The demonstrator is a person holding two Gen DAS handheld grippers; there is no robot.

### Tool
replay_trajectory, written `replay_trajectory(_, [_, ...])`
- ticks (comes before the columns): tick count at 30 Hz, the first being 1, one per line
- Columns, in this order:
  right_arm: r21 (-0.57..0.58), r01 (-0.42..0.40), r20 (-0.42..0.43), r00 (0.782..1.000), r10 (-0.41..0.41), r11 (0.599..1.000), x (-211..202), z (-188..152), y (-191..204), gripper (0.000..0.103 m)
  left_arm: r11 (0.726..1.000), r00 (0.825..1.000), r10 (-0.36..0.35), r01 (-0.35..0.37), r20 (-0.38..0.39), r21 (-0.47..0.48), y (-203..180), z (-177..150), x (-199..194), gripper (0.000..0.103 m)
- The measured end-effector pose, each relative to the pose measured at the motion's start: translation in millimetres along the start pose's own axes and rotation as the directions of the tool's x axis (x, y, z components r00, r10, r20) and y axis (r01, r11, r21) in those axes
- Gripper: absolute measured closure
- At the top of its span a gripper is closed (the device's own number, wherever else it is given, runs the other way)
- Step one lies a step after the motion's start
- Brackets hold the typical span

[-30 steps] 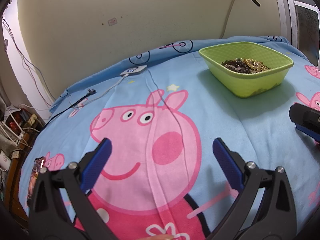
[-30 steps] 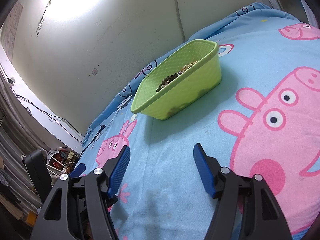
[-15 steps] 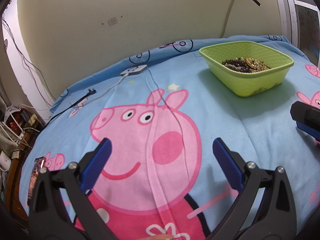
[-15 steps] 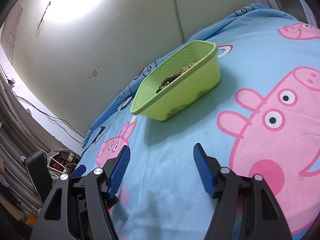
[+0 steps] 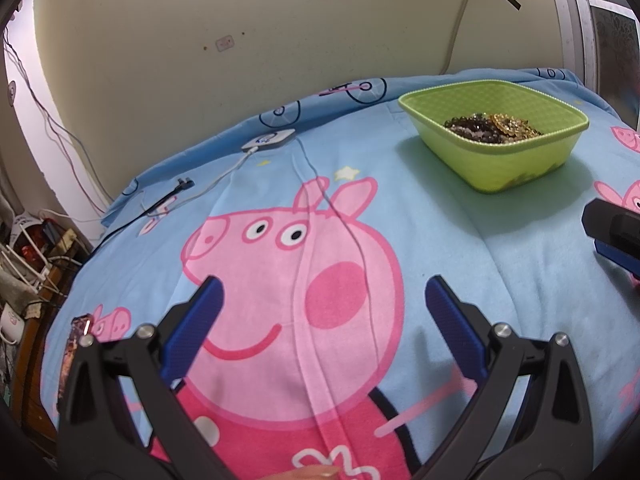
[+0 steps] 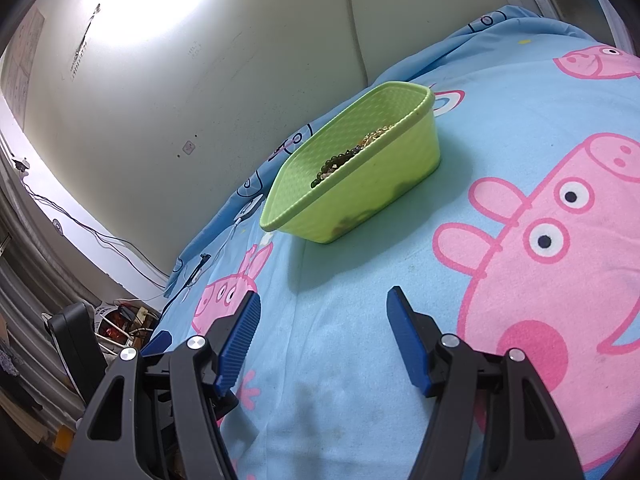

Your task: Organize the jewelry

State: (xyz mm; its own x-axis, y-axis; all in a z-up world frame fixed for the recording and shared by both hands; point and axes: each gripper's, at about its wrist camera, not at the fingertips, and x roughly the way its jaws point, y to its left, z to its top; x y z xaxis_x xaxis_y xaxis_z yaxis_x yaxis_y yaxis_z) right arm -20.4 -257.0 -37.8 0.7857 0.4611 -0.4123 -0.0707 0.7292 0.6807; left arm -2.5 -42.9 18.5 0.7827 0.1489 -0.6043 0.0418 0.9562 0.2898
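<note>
A lime green plastic basket (image 5: 516, 160) stands on the blue Peppa Pig bedspread (image 5: 320, 264) at the far right; it also shows in the right wrist view (image 6: 384, 184). It holds dark bead strings and gold jewelry (image 5: 492, 126), partly seen over the rim in the right wrist view (image 6: 352, 154). My left gripper (image 5: 322, 312) is open and empty, low over the bedspread, well short of the basket. My right gripper (image 6: 322, 320) is open and empty, in front of the basket. The right gripper's tip shows at the left wrist view's right edge (image 5: 616, 232).
A white charger puck (image 5: 268, 140) with cables lies at the bed's far edge by the wall. A phone (image 5: 74, 344) lies at the bed's left edge. Clutter and cords (image 5: 36, 240) fill the floor to the left. A window frame (image 5: 580, 20) is at right.
The right gripper has drifted slightly back from the basket; the left gripper and basket have barely moved.
</note>
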Motion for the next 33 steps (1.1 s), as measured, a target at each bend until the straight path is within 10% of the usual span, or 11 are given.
replay_trajectory(33, [0.005,-0.008,0.004,1.0,0.008,1.0,-0.4,1.4,-2.6,0.056,1.0,1.0,0.0,0.0,-0.001,0.018,-0.4,2.3,2.3,0.006])
